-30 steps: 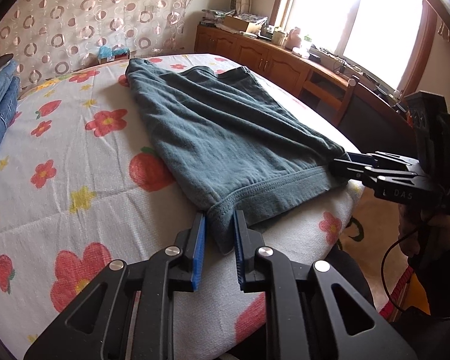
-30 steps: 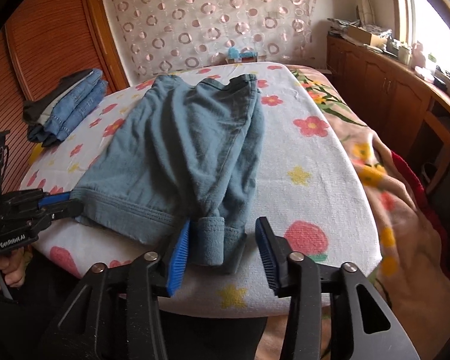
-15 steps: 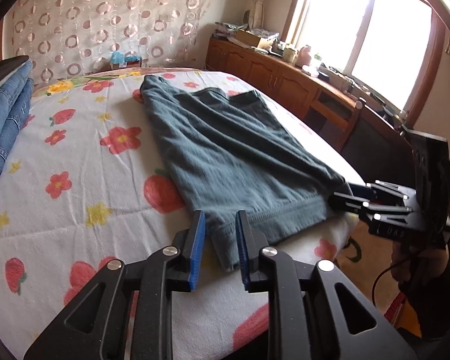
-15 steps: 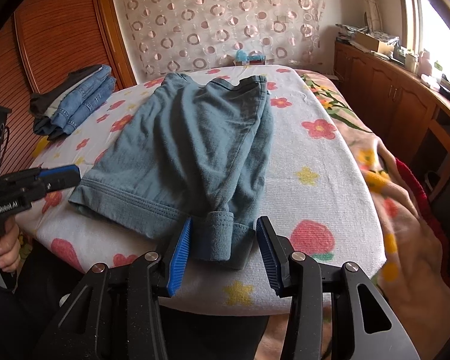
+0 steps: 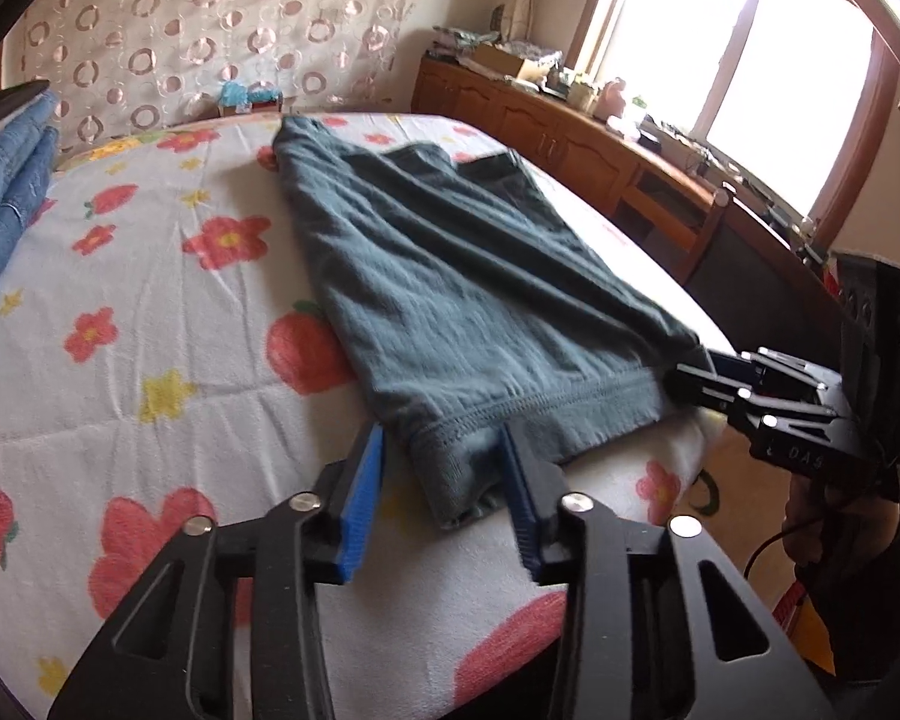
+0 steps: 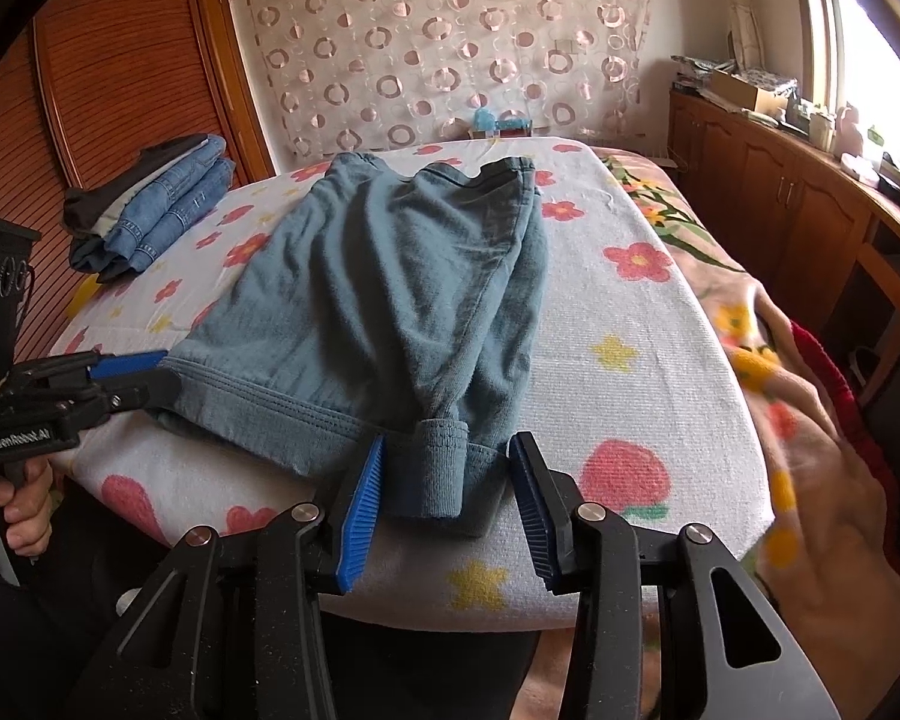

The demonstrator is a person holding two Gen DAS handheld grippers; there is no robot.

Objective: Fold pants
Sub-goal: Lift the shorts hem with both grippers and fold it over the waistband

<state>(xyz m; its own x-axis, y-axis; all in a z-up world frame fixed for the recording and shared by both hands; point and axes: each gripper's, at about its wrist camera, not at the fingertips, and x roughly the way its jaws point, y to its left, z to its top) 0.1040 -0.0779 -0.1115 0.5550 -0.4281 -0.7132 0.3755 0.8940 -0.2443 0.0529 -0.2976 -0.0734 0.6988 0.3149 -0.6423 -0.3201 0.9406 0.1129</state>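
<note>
Your pants [image 6: 384, 294] lie flat on the flowered bedspread [image 6: 630, 324], their long axis running straight away from you toward the patterned curtain, with the near band at the bed's front edge directly ahead of both tools. Your left gripper [image 5: 441, 480] stands open with the band's left corner between its blue pads, not pinched. Your right gripper [image 6: 447, 489] is likewise spread wide around the rolled right corner, so each hand is equally near its own corner.

Teal cotton pants [image 6: 390, 300] lie on a flower-print bed cover [image 6: 630, 372]; folded blue denim jeans [image 6: 162, 204] sit left, a wooden cabinet [image 6: 810, 192] right.
</note>
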